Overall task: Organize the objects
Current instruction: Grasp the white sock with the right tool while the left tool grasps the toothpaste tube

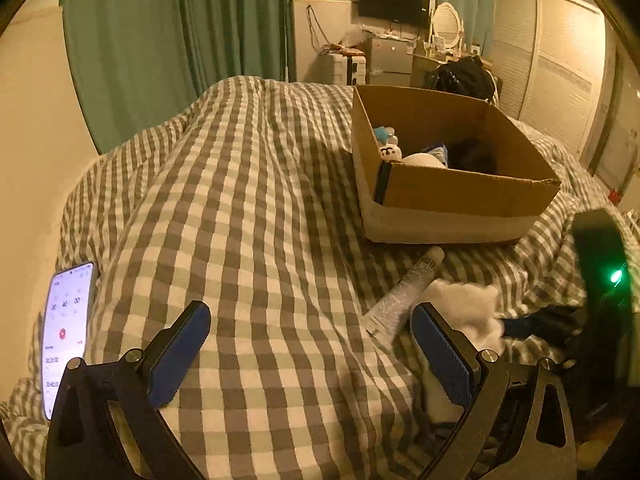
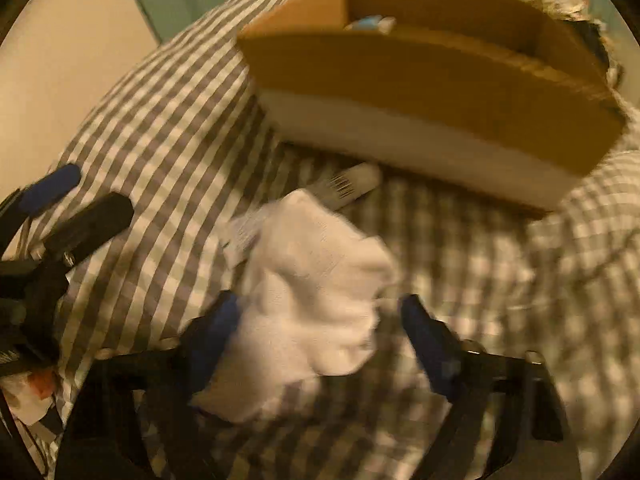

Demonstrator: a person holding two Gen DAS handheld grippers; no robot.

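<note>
An open cardboard box (image 1: 460, 196) (image 2: 420, 80) sits on the checked bedspread (image 1: 248, 216) and holds several small items. In front of it lie a white tube (image 1: 404, 292) (image 2: 352, 184) and a white cloth (image 1: 468, 304) (image 2: 312, 296). My left gripper (image 1: 312, 344) is open and empty over the bedspread, left of the tube. My right gripper (image 2: 320, 328) is open with the white cloth between its blue pads; the right pad is clear of the cloth, and the blurred view does not show whether the left pad touches it.
A phone (image 1: 66, 332) with a lit timer screen lies on the bedspread at the left. A wall runs along the bed's left side. Green curtains (image 1: 176, 24), a TV (image 1: 394, 0) and a dresser stand beyond the bed. The left gripper shows in the right wrist view (image 2: 76, 204).
</note>
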